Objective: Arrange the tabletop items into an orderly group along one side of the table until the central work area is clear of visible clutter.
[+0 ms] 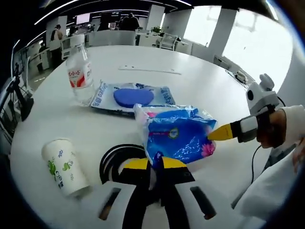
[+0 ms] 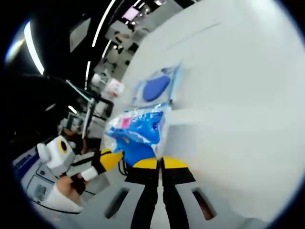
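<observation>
Presently, a blue printed plastic packet (image 1: pixel 178 136) is gripped from two sides above the white round worktop (image 1: pixel 200 86): the left tool (image 1: pixel 155 164) is clenched on its near edge, and the right tool (image 1: pixel 217 133) is closed on its other end. Behind the packet, a flat clear pouch holding a blue disc (image 1: pixel 132 97) is laid, with a clear plastic bottle (image 1: pixel 81 74) just beside it. A printed paper cup (image 1: pixel 65 167) is seen on its side, near a coiled black cable (image 1: pixel 114 160).
</observation>
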`<state>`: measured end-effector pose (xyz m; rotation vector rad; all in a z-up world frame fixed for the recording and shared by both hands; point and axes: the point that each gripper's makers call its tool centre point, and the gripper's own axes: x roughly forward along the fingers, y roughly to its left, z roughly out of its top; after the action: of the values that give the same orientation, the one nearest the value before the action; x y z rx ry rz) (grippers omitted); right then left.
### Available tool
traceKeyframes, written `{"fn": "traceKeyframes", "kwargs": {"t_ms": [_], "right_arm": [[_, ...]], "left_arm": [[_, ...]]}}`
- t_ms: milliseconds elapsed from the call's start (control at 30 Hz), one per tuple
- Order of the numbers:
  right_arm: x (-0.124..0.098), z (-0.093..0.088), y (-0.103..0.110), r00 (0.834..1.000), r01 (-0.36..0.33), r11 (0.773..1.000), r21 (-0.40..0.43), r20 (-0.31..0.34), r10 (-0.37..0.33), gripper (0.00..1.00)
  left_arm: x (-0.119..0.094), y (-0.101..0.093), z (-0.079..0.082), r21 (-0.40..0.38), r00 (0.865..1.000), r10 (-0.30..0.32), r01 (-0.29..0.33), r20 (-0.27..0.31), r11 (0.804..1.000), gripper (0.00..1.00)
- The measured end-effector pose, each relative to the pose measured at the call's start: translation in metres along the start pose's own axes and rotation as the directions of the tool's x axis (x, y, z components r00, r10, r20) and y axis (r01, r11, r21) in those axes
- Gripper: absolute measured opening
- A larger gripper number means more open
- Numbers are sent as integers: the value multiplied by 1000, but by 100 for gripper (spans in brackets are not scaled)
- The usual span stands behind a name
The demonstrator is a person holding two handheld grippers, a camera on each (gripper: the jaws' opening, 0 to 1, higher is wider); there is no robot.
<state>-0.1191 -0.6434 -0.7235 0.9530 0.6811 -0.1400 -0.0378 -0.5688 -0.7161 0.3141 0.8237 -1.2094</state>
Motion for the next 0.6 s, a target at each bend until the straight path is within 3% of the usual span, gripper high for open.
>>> {"fn": "traceKeyframes", "kwargs": {"t_ms": [100, 600], "right_arm": [[-13, 2, -5, 1000, 11, 1000, -22, 18, -11, 0], [-71, 6, -39, 989, 58, 993, 101, 128, -71, 0]], "left_arm": [[2, -13, 2, 10, 1000, -26, 26, 4, 1000, 4], [15, -74, 7, 32, 985, -173, 173, 1, 984, 5]]}}
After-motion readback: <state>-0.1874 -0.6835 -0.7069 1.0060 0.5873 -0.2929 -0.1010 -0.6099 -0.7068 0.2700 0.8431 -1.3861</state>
